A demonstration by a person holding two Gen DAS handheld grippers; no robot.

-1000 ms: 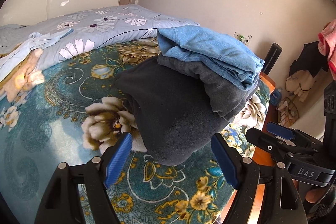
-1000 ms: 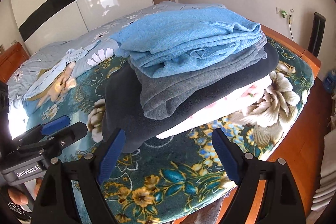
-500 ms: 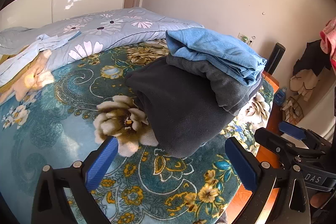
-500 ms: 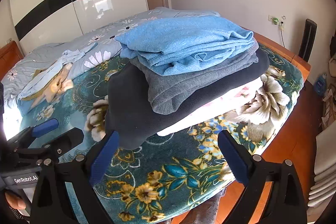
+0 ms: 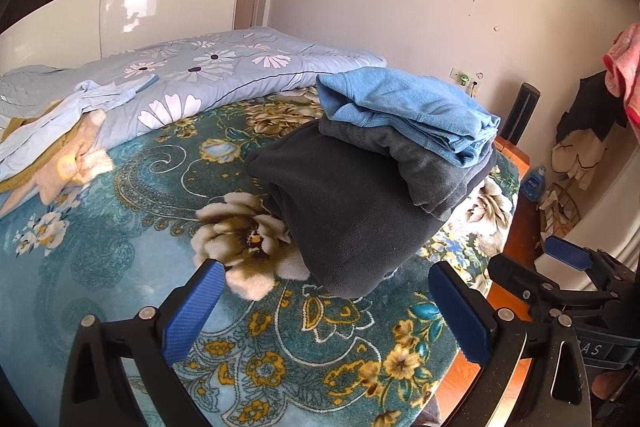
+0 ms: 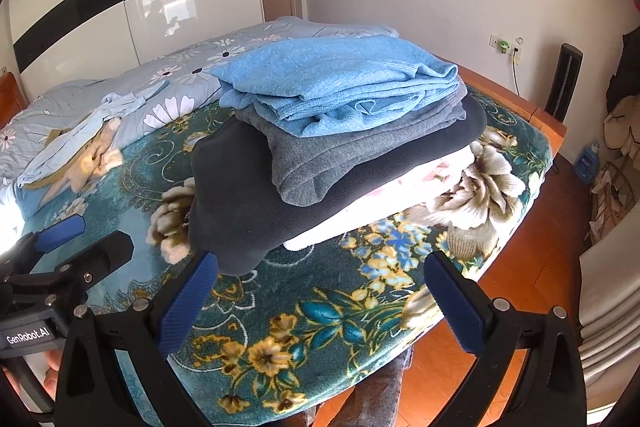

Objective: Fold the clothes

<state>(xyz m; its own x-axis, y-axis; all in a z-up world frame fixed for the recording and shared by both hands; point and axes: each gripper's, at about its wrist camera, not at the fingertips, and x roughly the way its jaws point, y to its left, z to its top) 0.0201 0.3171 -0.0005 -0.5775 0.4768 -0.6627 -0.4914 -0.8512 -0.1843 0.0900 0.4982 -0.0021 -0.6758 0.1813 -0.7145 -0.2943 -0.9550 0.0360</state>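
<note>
A stack of folded clothes lies on the bed's teal floral blanket (image 5: 100,251): a light blue top (image 5: 404,107) (image 6: 336,83) uppermost, a grey garment (image 6: 320,163) under it, a dark charcoal fleece (image 5: 352,211) (image 6: 236,211) below, and a white-pink piece (image 6: 404,183) at the bottom. My left gripper (image 5: 326,311) hangs open over the blanket, short of the stack's near edge, holding nothing. My right gripper (image 6: 320,299) is open too, empty, near the bed's front edge. Unfolded pale blue and cream clothes (image 5: 56,135) (image 6: 80,147) lie at the far left.
A floral light blue duvet (image 5: 224,71) covers the back of the bed. The wooden bed frame (image 6: 532,107) edges the right side, with orange floor (image 6: 532,259) beyond. A black tower (image 6: 564,83), a blue bottle (image 6: 586,163) and hanging clothes (image 5: 592,107) stand along the right wall.
Both grippers have pulled back from the stack and their jaws have spread wider. The stack has stayed in place.
</note>
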